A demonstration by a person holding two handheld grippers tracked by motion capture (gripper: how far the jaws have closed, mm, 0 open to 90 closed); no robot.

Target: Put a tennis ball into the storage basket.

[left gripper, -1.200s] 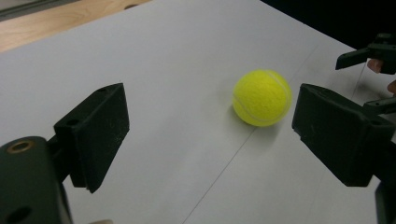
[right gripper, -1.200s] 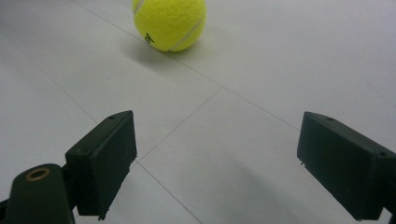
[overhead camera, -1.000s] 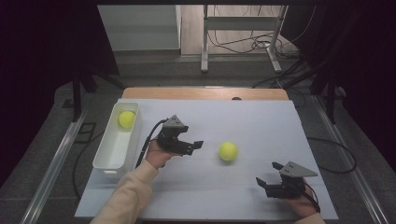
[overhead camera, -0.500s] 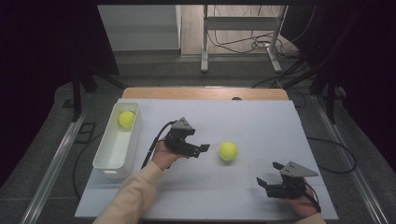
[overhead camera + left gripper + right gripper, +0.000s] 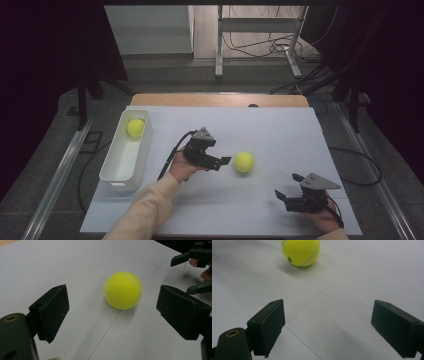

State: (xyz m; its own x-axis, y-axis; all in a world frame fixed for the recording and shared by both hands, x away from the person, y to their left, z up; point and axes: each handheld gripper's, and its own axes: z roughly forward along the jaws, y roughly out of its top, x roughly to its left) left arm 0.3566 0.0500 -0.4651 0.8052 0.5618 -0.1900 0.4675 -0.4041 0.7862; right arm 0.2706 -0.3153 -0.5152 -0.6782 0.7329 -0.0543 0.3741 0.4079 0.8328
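A yellow tennis ball (image 5: 244,162) lies on the white table sheet near the middle. My left gripper (image 5: 223,161) is just left of it, jaws open and pointing at it; in the left gripper view the ball (image 5: 123,290) sits a short way ahead of the open jaws, touching neither. My right gripper (image 5: 289,187) rests open near the front right of the table, with nothing between its jaws. The same ball (image 5: 301,251) lies far ahead in the right gripper view. A second tennis ball (image 5: 135,127) lies inside the white bin (image 5: 121,167) at the left.
The white sheet (image 5: 280,130) covers most of the table, with a wooden strip (image 5: 220,99) at its far edge. The right gripper (image 5: 197,262) also appears at the top right of the left gripper view. Cables and a metal stand lie on the floor behind.
My left gripper has moved to the right across the table, closing most of the distance to the loose ball. The right gripper and both balls have stayed put.
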